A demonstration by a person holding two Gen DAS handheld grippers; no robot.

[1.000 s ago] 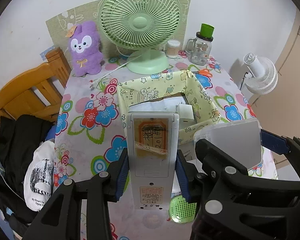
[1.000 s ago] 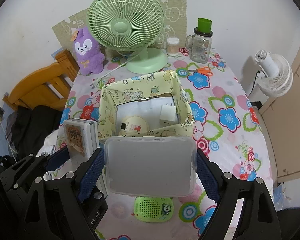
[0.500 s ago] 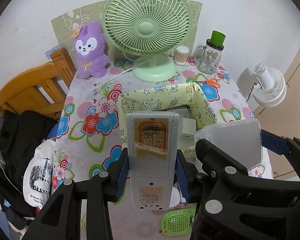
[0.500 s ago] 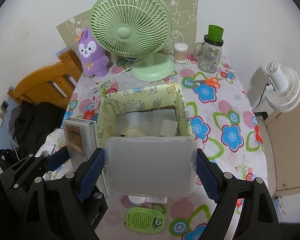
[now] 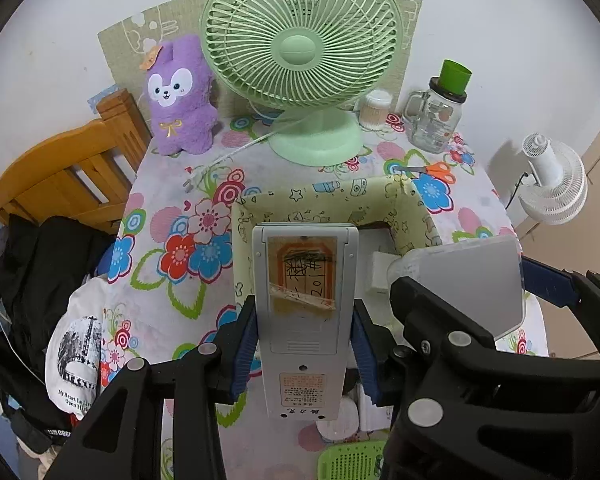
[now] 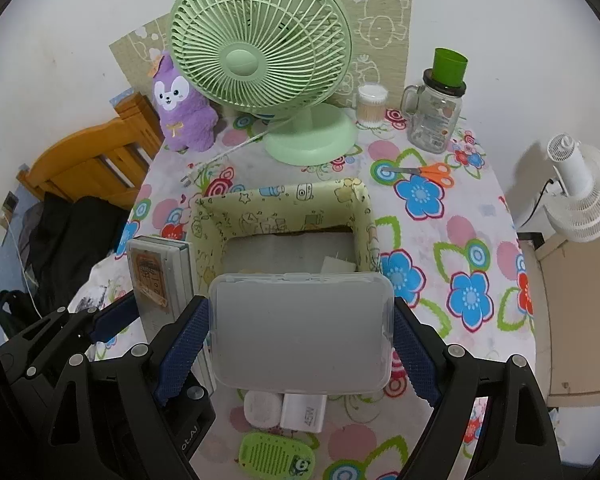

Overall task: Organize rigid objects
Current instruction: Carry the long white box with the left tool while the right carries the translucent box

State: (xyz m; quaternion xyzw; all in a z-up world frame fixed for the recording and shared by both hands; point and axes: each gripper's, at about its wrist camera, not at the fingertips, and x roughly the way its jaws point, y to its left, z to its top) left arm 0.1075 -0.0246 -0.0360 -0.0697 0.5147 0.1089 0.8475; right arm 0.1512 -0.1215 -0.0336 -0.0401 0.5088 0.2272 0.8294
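I had the left gripper [image 5: 304,344] clamped on the remote [image 5: 305,300], gripped low by its long sides so most of it stuck out ahead. The right gripper [image 6: 300,344] squeezed the case [image 6: 302,332] across its width, jaws wide to suit. The box [image 6: 364,216] sat just ahead and below both, probably the drop spot. Charger [image 6: 304,412] and green gadget [image 6: 276,456] lay under the right gripper, not yet sorted.

Fan [image 6: 260,64] behind box [image 6: 284,208]
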